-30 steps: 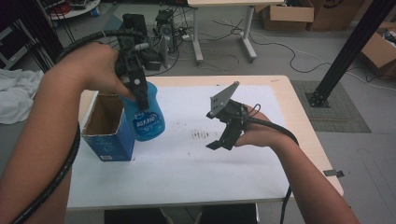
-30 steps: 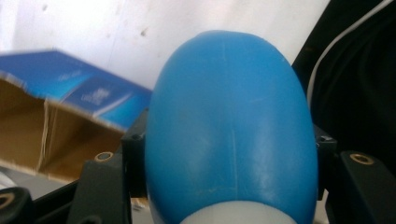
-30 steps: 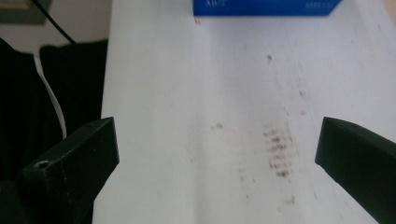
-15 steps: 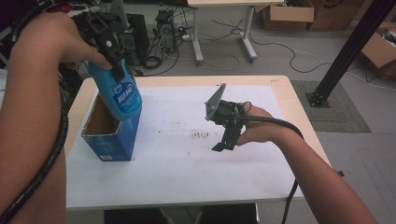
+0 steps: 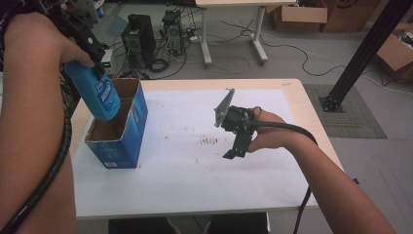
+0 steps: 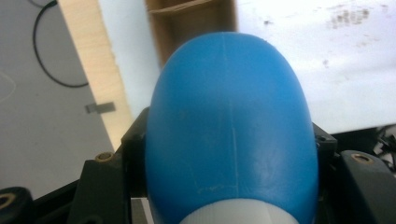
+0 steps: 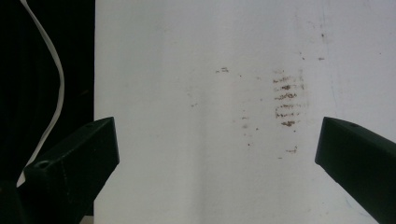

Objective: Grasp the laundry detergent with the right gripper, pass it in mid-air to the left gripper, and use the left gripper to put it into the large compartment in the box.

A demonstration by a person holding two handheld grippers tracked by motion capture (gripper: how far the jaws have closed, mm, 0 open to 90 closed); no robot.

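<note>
High view, left gripper [image 5: 92, 51]: held up at the table's left edge, its jaws clamped on the blue bottle [image 5: 96, 94]; the bottle hangs tilted, its rounded bottom over the open top of the blue cardboard box [image 5: 122, 141]; a black cable runs down along the person's left forearm.
High view, box: stands on the left part of the white table cover [image 5: 195, 170], flaps open, brown inside; whether the bottle touches the box rim cannot be told.
High view, right gripper [image 5: 236, 148]: held in the person's right hand [image 5: 268, 134] over the middle of the table, well apart from the box, a grey three-cornered plate on top; its jaws point down toward the cover, near a patch of brown marks [image 5: 209, 141].
Left gripper view, bottle: the blue body [image 6: 231, 130] sits between the two black jaws, gripped on both sides; a white band shows at its lower edge; beyond it lie the box's brown interior [image 6: 191, 23] and the white cover.
Right gripper view, jaws: spread wide with nothing between them; the white cover [image 7: 187, 163] with its brown marks [image 7: 287, 102] lies below; a white cord [image 7: 46, 93] crosses the dark area at the left.
</note>
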